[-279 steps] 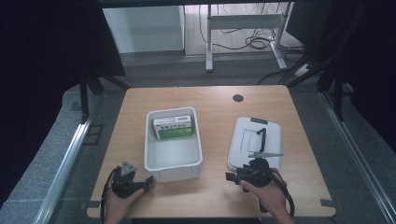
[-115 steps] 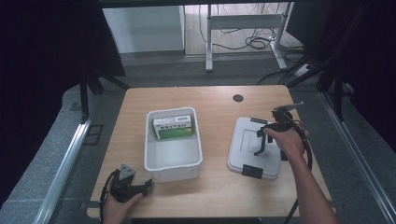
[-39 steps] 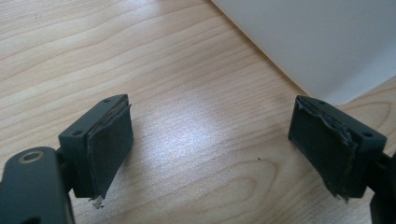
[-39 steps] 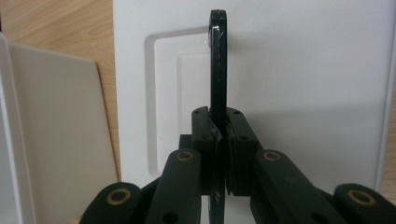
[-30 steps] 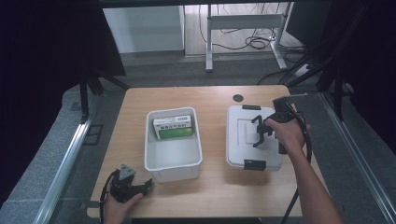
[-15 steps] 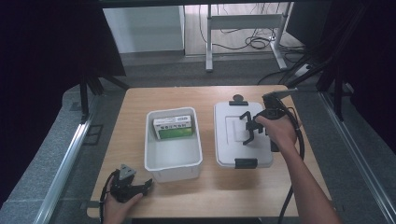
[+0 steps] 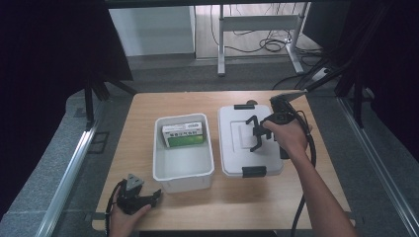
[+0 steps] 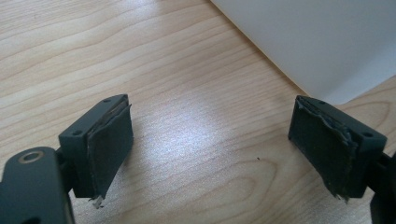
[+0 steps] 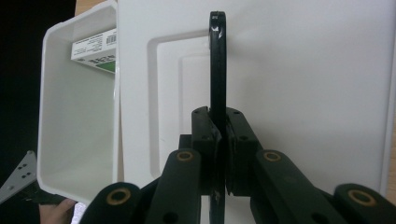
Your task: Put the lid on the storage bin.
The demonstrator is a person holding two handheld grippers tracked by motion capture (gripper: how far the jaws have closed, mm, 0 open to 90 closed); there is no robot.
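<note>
Wooden table; left gripper at near edge, jaws wide, nothing between; white bin just beyond, green-and-white box at its far end; white lid just right of bin, right gripper clamped on its black handle, pinch plain in right gripper view; floor cables farthest

A light wooden bench stands on grey floor. Near its far edge sits a small dark round spot, perhaps a cable hole, though it is too small to tell. Beyond the bench, a grey metal frame stands on pale flooring with loose black cables trailing around its feet. Black curtains hang on both sides.
</note>
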